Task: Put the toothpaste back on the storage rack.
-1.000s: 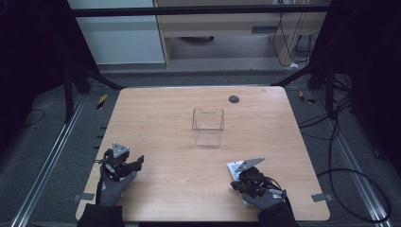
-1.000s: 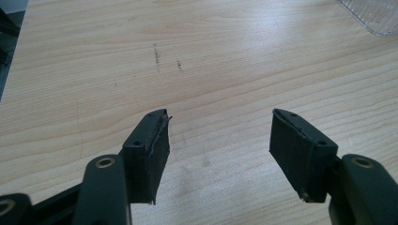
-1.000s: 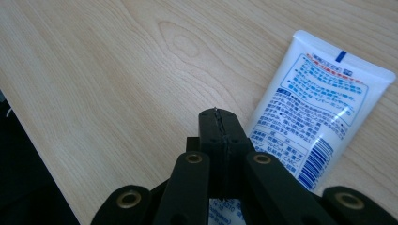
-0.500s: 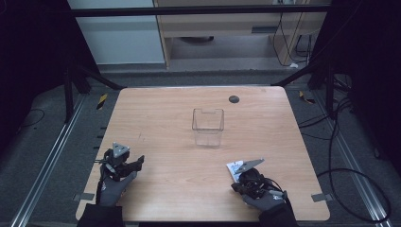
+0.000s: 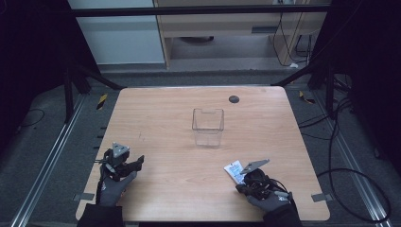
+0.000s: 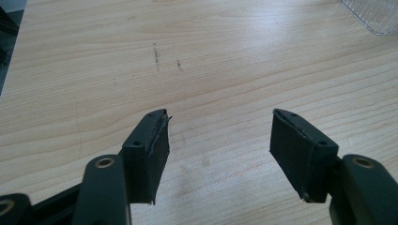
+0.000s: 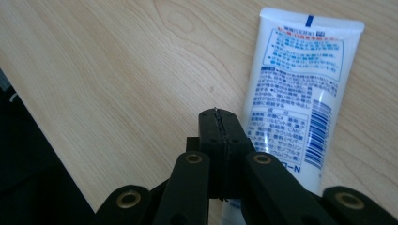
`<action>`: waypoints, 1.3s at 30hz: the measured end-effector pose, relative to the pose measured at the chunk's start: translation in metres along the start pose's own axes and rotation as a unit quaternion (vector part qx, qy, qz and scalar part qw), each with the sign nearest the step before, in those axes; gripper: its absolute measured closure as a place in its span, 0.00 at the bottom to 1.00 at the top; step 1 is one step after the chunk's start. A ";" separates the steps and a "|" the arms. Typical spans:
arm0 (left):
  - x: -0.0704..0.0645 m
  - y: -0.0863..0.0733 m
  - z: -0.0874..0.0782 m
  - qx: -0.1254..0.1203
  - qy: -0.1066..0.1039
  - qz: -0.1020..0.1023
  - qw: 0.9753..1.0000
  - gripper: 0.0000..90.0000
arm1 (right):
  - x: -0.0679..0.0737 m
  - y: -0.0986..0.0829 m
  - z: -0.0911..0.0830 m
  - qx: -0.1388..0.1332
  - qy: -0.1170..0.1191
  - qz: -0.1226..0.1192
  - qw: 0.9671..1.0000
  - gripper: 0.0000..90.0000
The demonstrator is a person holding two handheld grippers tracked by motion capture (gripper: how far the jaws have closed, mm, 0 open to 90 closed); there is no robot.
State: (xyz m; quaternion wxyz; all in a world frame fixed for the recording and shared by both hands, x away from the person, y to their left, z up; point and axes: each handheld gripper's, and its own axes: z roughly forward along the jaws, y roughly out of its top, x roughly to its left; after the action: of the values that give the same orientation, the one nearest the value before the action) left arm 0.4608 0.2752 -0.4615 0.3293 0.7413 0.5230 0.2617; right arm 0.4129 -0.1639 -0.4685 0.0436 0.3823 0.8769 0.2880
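A white tube (image 5: 234, 169) with blue print lies flat on the wooden table (image 5: 161, 118) near the front right. In the right gripper view the tube (image 7: 300, 89) sits just right of my right gripper (image 7: 220, 117), whose jaws are pressed together with nothing between them. In the high view the right gripper (image 5: 242, 178) rests close beside the tube. My left gripper (image 5: 135, 165) is at the front left, open over bare wood (image 6: 220, 136), holding nothing. A clear plastic box (image 5: 207, 126) stands upright at the table's middle.
A small black disc (image 5: 233, 99) lies near the table's far edge. A corner of the clear box (image 6: 371, 14) shows at the top right of the left gripper view. The table's near edge (image 7: 47, 140) runs close to the right gripper. Cables (image 5: 350, 179) trail on the floor at the right.
The right hand has shifted slightly to the right beside the tube. The left gripper and the box have not moved.
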 end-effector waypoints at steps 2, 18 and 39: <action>0.000 0.000 0.000 0.000 -0.001 -0.001 1.000 0.41 | 0.001 0.002 -0.004 -0.015 0.004 0.004 1.000 1.00; 0.001 0.000 0.001 -0.002 0.002 0.000 1.000 0.40 | -0.017 0.025 -0.036 -0.078 -0.085 0.070 0.991 0.61; 0.001 0.000 0.001 0.002 0.001 0.004 1.000 0.39 | -0.018 0.052 -0.026 -0.033 -0.115 0.081 0.989 0.47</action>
State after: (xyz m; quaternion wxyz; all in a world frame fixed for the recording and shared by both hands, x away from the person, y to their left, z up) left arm 0.4617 0.2758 -0.4623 0.3265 0.7435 0.5211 0.2629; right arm 0.4509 -0.1602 -0.4221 0.1334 0.4812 0.8220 0.2739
